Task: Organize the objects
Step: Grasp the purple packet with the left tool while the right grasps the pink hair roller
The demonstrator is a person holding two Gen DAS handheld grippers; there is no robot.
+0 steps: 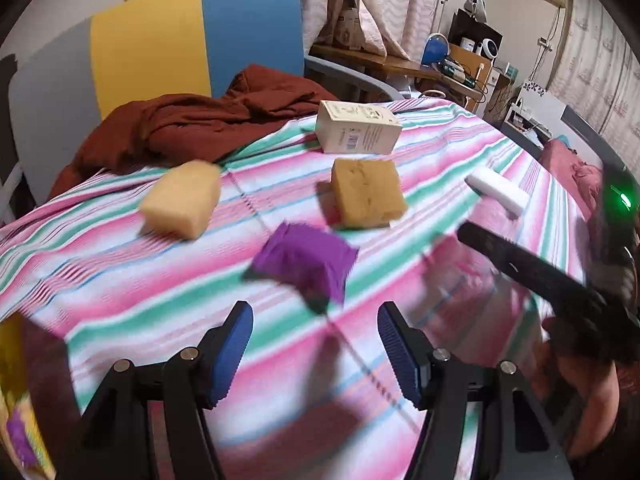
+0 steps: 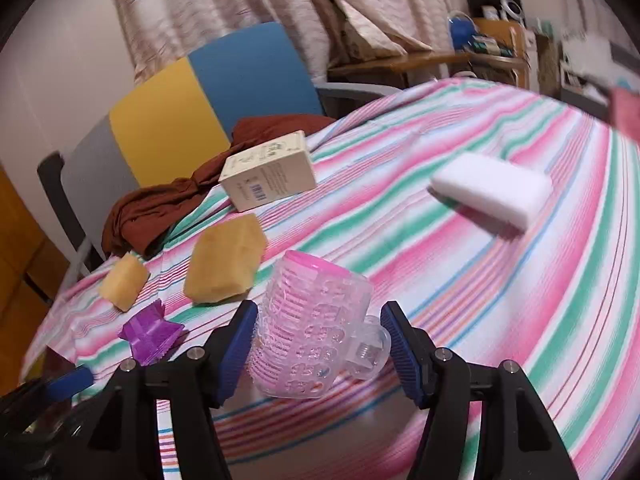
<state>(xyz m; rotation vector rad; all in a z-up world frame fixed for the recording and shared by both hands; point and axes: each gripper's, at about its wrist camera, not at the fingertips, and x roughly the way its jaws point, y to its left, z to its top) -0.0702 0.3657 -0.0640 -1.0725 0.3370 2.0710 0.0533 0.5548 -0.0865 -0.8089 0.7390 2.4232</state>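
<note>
Gripping a clear knobbly plastic cup (image 2: pixel 310 328), right hand-held gripper (image 2: pixel 318 350); left hand-held gripper (image 1: pixel 316 354) released behind crinkled purple wrapper (image 1: pixel 304 262).

Cream box (image 1: pixel 357 127): a barcode and several lines of small print on its side, a small drawn emblem on its upper face; none of the wording can be read in either view.
Other things: no legible text, brand or number.

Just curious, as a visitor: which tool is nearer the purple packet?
Left. The left tool hangs just short of the purple packet; the right tool, around a pink cup, sits off to its side.
</note>
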